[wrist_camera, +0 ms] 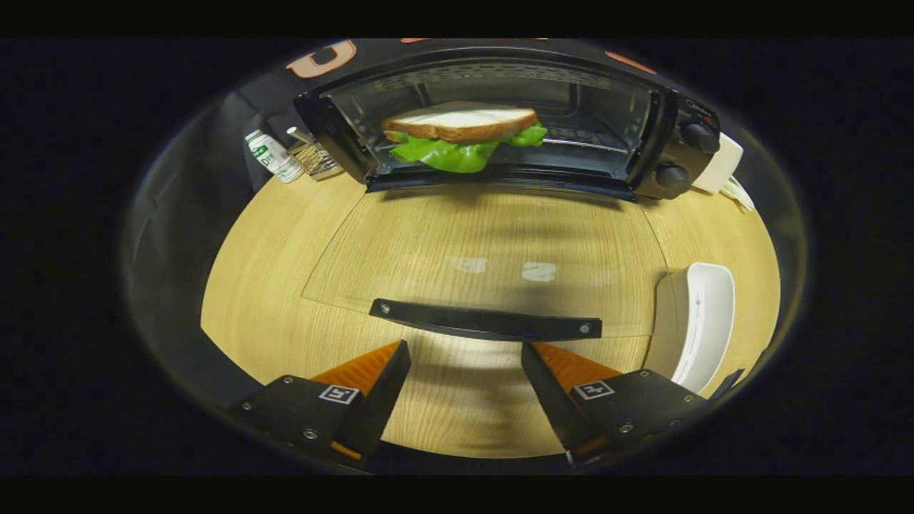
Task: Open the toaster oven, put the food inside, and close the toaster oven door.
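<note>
Item 1, claw (465, 357): lower centre of the frame, fingers spread apart and holding nothing. I have it low over the counter (271, 285), just short of the door handle (485, 321), which I judge the right approach for lifting the door shut.

Item 2, glass door (493, 243): centre of the frame, folded fully down and flat, wood grain showing through it. The dark bar handle lies across its near edge, just ahead of my fingertips.

Item 3, toaster oven (643, 121): upper centre, cavity open, two knobs on its right panel.

Item 4, sandwich (463, 132): upper centre, already inside the cavity on the rack, left of its middle. Sliced bread with a brown crust on top, bright green lettuce spilling out below toward the front. I judge loading done; only closing remains.

Item 5, white dish (703, 321): right of the frame, beside the door, empty.

Item 6, small bottle (275, 155): upper left, beside the oven, next to a wire object I cannot identify.
</note>
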The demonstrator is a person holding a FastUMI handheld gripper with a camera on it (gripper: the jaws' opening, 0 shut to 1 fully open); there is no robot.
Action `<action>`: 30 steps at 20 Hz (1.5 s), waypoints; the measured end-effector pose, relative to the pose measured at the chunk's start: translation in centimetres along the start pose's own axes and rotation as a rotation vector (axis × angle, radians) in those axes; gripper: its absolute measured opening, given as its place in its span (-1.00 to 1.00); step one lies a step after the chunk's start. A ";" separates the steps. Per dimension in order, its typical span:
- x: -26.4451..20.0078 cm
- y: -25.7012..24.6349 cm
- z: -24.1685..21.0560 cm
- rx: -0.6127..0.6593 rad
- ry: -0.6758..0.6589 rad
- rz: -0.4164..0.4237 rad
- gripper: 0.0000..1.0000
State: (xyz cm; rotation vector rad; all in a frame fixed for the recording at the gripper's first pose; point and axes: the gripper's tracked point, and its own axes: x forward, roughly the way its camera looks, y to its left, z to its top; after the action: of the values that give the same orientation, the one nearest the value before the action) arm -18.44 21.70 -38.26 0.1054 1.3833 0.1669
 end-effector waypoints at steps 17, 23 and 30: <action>-7.6 -1.5 17.6 -0.019 -0.449 -0.023 0.74; -9.3 -2.1 19.9 -0.018 -0.515 -0.035 0.75; -18.0 -2.1 22.2 -0.153 -0.777 -0.047 0.74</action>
State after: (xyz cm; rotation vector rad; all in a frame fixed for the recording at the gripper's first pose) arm 0.29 16.95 -17.16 0.0048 0.5951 0.1677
